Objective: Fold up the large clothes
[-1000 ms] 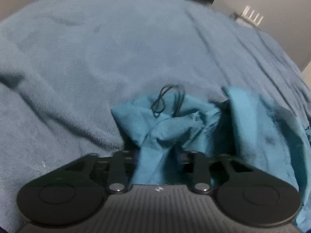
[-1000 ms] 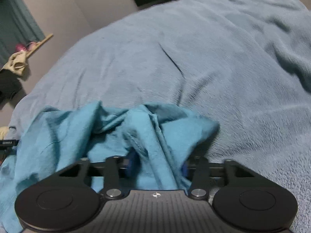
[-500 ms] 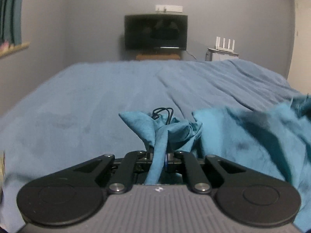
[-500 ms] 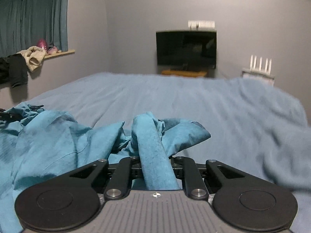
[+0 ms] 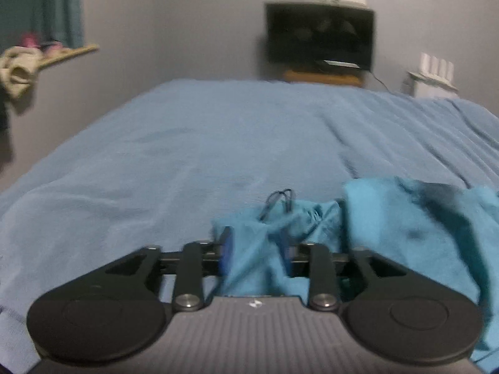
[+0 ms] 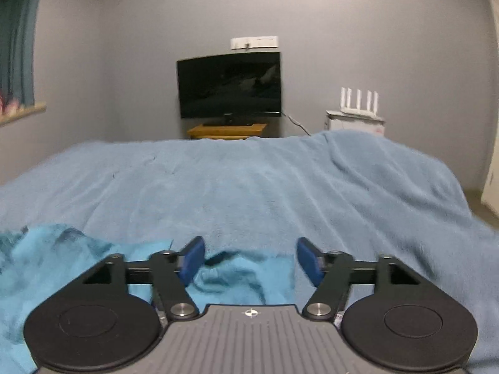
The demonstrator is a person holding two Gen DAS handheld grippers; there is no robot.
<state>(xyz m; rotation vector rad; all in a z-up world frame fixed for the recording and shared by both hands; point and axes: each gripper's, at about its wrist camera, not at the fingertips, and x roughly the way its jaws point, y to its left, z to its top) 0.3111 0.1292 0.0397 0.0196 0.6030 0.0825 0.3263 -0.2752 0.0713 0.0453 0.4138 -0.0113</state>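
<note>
Both grippers' jaws just opened, left gripper (image 5: 255, 249), right gripper (image 6: 251, 261), teal garment (image 6: 243, 277) released.

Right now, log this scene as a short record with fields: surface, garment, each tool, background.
surface: bed under a light blue fleece blanket, rumpled
garment: teal garment, bunched at the near edge, a dark cord loop on top
left tool: jaws have just been opening; cloth lies between them, pads not pressing on it
right tool: jaws have just been opening; wide apart, cloth lies loose below
background: dark TV on a wooden stand, white router to its right, grey wall
</note>
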